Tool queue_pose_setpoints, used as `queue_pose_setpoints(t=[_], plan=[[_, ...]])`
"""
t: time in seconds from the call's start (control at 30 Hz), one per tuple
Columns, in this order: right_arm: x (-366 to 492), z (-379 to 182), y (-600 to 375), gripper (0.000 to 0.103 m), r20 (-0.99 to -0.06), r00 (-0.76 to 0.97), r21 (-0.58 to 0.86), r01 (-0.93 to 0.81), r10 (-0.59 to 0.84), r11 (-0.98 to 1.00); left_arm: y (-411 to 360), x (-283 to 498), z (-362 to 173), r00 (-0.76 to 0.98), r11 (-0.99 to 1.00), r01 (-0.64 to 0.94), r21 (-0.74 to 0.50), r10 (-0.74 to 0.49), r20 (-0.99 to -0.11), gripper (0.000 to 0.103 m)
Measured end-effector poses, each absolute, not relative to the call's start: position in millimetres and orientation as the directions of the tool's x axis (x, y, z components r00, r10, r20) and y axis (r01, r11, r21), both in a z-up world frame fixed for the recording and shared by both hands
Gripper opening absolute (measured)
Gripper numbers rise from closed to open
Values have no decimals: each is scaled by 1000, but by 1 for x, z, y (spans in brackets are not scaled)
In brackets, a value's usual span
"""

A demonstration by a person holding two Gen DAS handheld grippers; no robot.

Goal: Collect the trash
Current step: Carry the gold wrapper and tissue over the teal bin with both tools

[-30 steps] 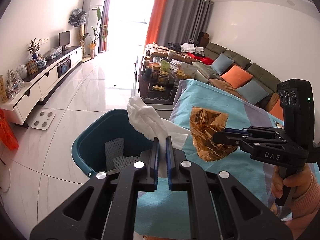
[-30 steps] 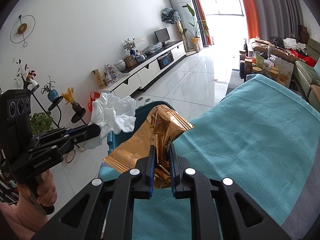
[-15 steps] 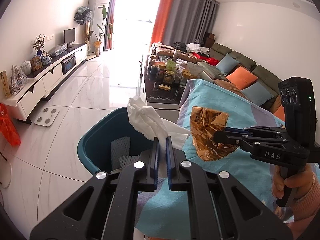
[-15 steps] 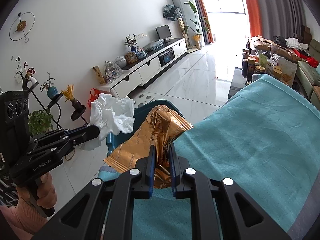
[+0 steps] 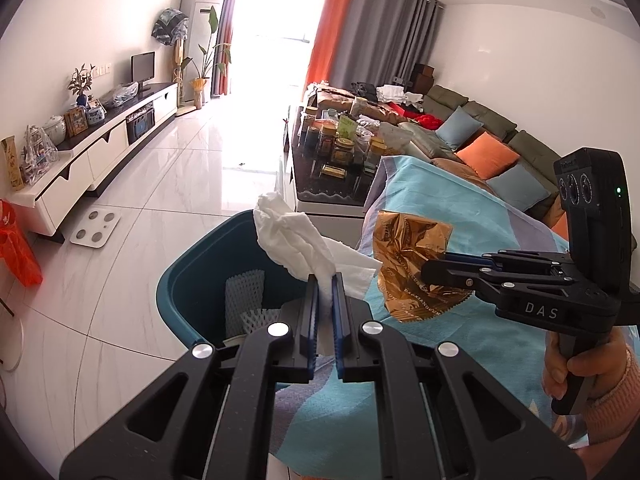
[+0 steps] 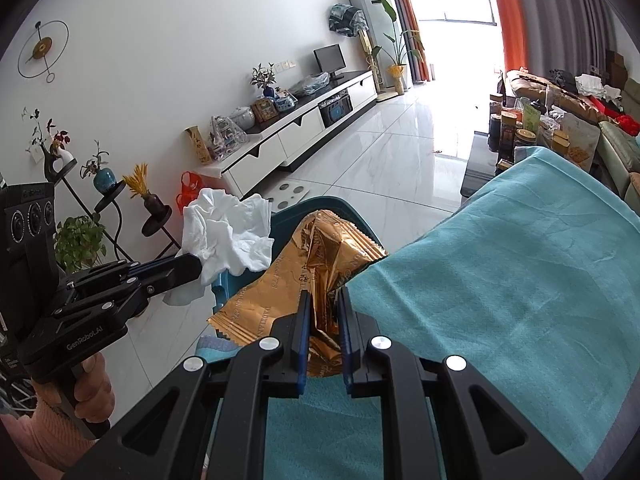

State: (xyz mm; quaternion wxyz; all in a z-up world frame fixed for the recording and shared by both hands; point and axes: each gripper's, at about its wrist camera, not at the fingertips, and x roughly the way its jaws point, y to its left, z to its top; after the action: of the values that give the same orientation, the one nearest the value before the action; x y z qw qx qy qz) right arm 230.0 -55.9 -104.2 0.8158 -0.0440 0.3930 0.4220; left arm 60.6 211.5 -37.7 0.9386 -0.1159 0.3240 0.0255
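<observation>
Bin (image 5: 192, 280) below tissue (image 5: 296, 240), wrapper (image 5: 408, 256) beside, both claw-held.

Teal bin (image 5: 192, 280): mouth open upward, unobstructed; white foam mesh (image 5: 245, 294) stood against its inner wall. Tabletop edge under turquoise cloth (image 6: 500, 280) ran just beside the bin's right. White tiled floor (image 5: 168, 184) lay open left. Dark coffee table (image 5: 332, 188), crowded with jars, stood beyond.
</observation>
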Motion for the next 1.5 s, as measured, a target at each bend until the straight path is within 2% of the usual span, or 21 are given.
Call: queue_pose_setpoints(t=[1.5], plan=[[233, -110, -24, 13, -712, 318, 237, -730, 626, 641, 217, 85, -66, 758, 957, -187, -219, -1, -653, 7]])
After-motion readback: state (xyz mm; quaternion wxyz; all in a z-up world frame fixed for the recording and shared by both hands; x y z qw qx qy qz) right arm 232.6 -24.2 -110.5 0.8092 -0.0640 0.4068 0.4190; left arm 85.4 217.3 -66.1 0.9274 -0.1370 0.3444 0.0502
